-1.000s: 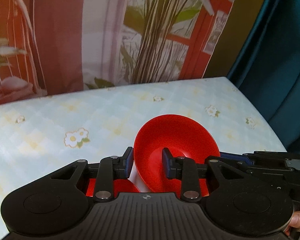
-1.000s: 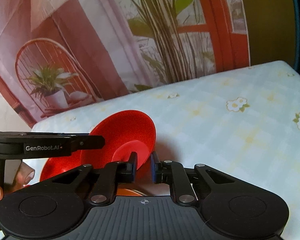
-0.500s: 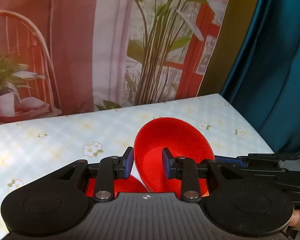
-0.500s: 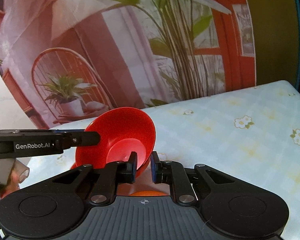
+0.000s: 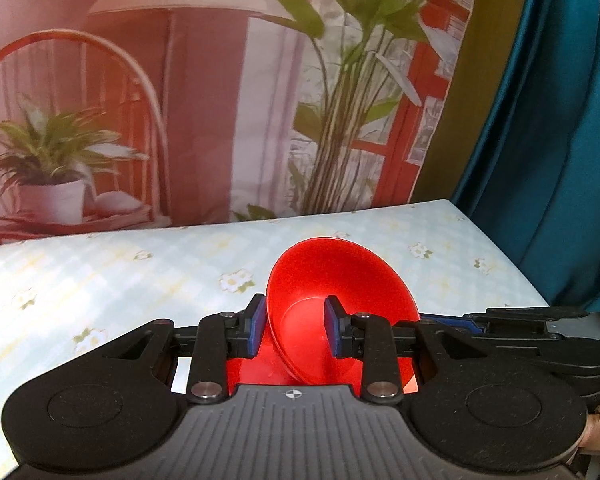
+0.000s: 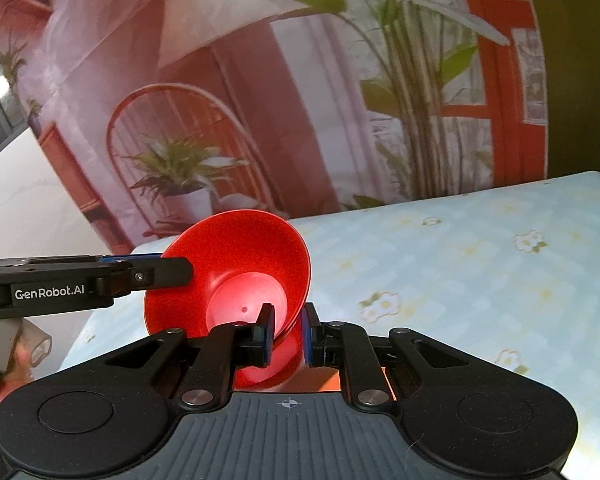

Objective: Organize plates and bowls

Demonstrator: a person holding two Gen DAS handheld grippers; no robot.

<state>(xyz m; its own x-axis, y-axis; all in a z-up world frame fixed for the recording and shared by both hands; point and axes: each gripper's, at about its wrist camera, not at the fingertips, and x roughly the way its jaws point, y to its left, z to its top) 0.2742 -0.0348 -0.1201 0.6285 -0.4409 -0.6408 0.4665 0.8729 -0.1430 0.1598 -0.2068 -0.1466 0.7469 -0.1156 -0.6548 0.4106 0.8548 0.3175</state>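
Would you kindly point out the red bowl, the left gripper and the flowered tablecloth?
red bowl [image 5: 340,280], left wrist view, inner wall.
left gripper [image 5: 295,330], left wrist view, midway between fingertips.
flowered tablecloth [image 6: 480,248], right wrist view, bare patch.

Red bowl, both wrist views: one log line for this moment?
object: glossy red plastic bowl | left tool: shut on rim | right tool: shut on opposite rim | pose: tilted, above floral tablecloth

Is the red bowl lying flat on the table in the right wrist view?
No, the red bowl is held tilted above the table, pinched at its rim.
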